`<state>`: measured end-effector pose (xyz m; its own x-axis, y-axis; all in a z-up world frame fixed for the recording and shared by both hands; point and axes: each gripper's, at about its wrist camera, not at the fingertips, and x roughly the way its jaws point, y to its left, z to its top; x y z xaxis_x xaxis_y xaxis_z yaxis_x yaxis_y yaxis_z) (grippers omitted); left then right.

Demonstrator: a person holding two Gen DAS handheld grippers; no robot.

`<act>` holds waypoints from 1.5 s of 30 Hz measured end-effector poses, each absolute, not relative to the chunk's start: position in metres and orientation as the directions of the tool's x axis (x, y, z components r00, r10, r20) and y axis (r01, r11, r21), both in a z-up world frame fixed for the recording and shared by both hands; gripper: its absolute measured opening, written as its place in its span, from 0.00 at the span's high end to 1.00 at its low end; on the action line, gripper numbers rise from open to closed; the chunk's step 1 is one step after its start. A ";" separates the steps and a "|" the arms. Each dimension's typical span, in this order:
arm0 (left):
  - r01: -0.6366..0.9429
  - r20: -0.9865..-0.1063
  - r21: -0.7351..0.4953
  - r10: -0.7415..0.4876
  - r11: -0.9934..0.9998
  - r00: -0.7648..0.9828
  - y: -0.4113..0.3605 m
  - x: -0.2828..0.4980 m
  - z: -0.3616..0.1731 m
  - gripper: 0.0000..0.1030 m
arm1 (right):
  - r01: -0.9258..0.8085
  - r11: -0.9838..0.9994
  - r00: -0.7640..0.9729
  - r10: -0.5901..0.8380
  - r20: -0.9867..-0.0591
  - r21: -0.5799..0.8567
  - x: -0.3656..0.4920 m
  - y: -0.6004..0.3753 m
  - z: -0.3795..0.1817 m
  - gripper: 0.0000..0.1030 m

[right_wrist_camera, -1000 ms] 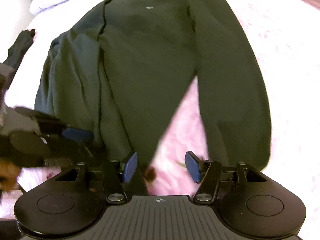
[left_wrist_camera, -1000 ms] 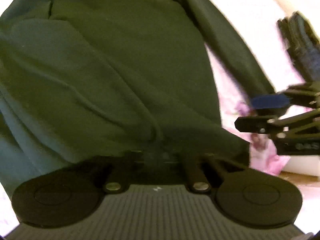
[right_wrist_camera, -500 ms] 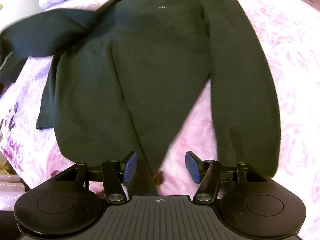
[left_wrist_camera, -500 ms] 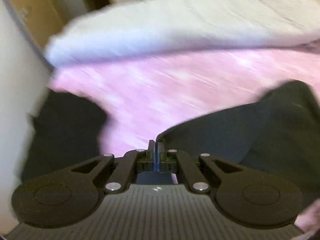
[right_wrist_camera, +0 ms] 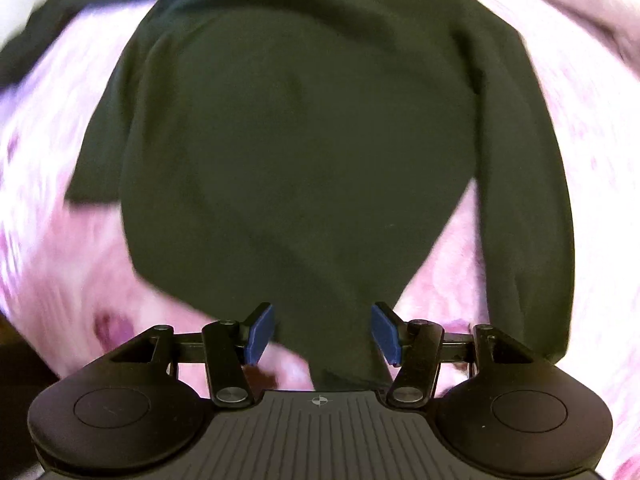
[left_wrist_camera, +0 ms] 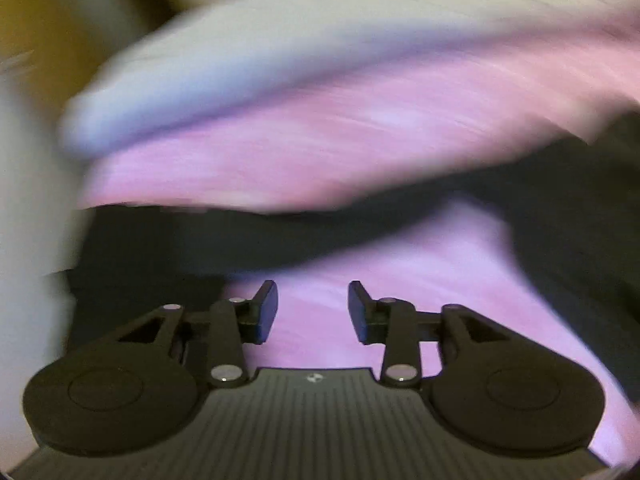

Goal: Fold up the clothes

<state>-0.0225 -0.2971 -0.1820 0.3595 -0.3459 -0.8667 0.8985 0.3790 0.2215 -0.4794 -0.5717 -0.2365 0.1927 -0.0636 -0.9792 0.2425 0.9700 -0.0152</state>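
The dark green sweatshirt [right_wrist_camera: 304, 152] lies spread on the pink flowered bedspread [right_wrist_camera: 472, 280], its body under my right claw [right_wrist_camera: 323, 334] and one sleeve [right_wrist_camera: 532, 208] running down the right side of that view. A second ago its other sleeve was bunched along the body on the left and my left claw was clamped shut on the cloth close to the hem; half a second ago that sleeve was swung out over the bed, still pinched. Now the sleeve [left_wrist_camera: 280, 236] stretches as a dark band across the bedspread [left_wrist_camera: 320, 148] in my left view, and my left claw [left_wrist_camera: 313, 312] is opening, about halfway apart, with nothing between its pads, only pink cover behind the gap. My right claw is wide open as before, gripping nothing, but it has shifted: the sweatshirt's lower edge now shows in the gap between its pads, where earlier there was bare bedspread. Both views are blurred by motion. Past the sleeve a white pillow or folded cover [left_wrist_camera: 260, 56] lies along the head of the bed, with a pale wall at the left and something yellow-brown [left_wrist_camera: 44, 20] in the far corner that I cannot make out.
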 end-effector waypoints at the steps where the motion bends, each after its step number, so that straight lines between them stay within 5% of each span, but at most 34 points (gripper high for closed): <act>1: 0.940 -0.878 0.192 -0.378 0.282 0.293 -0.302 -0.062 -0.196 0.59 | 0.178 0.983 0.178 -0.082 -0.981 -0.050 -0.479 -0.563 -0.239 0.43; 6: 0.979 -0.897 0.095 -0.442 -0.183 0.004 -0.320 -0.250 -0.259 0.56 | -0.140 0.973 0.137 -0.163 -0.977 -0.182 -0.480 -0.527 -0.262 0.43; 13: 0.721 -0.862 0.449 -0.468 -0.527 0.195 -0.311 -0.357 -0.322 0.50 | -0.484 0.798 0.195 -0.302 -0.933 -0.360 -0.505 -0.505 -0.296 0.43; 16: 0.713 -0.883 0.431 -0.423 -0.553 0.205 -0.311 -0.356 -0.320 0.90 | -0.549 0.736 0.269 -0.292 -0.918 -0.395 -0.514 -0.501 -0.302 0.42; 18: 0.745 -0.890 0.427 -0.383 -0.513 0.246 -0.313 -0.346 -0.315 0.96 | -0.498 0.792 0.268 -0.246 -0.932 -0.353 -0.513 -0.511 -0.300 0.43; 20: 0.779 -0.897 0.422 -0.342 -0.464 0.282 -0.315 -0.334 -0.308 0.97 | -0.405 0.869 0.259 -0.190 -0.947 -0.285 -0.510 -0.526 -0.295 0.65; 21: 0.790 -0.899 0.417 -0.328 -0.448 0.289 -0.310 -0.329 -0.301 0.97 | -0.359 0.895 0.262 -0.175 -0.949 -0.264 -0.510 -0.532 -0.291 0.84; 25: 0.820 -0.911 0.392 -0.300 -0.417 0.283 -0.275 -0.310 -0.254 0.98 | -0.329 0.902 0.344 -0.161 -0.925 -0.279 -0.520 -0.530 -0.262 0.91; 32: 0.811 -0.958 0.285 -0.185 -0.511 0.221 -0.191 -0.351 -0.201 0.98 | -0.492 0.819 0.355 -0.123 -0.927 -0.297 -0.605 -0.493 -0.241 0.92; 38: 0.857 -0.982 0.185 -0.062 -0.481 0.177 -0.168 -0.394 -0.233 0.94 | -0.505 0.843 0.254 -0.061 -0.965 -0.186 -0.640 -0.474 -0.262 0.91; 41: 0.891 -0.986 0.153 -0.009 -0.427 0.165 -0.172 -0.392 -0.230 0.79 | -0.503 0.845 0.222 -0.073 -0.972 -0.179 -0.637 -0.474 -0.264 0.79; 43: 0.919 -0.987 0.162 -0.040 -0.360 0.158 -0.182 -0.377 -0.214 0.77 | -0.505 0.844 0.205 -0.083 -0.975 -0.178 -0.635 -0.479 -0.258 0.59; 45: 0.950 -0.983 0.176 -0.093 -0.258 0.157 -0.206 -0.351 -0.198 0.74 | -0.480 0.861 0.202 -0.075 -0.976 -0.166 -0.635 -0.494 -0.243 0.54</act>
<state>-0.3505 -0.2059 -0.1979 0.1570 -0.0934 -0.9832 0.9500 -0.2578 0.1762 -0.6353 -0.4936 -0.2429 0.2025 -0.0751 -0.9764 -0.4800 0.8614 -0.1658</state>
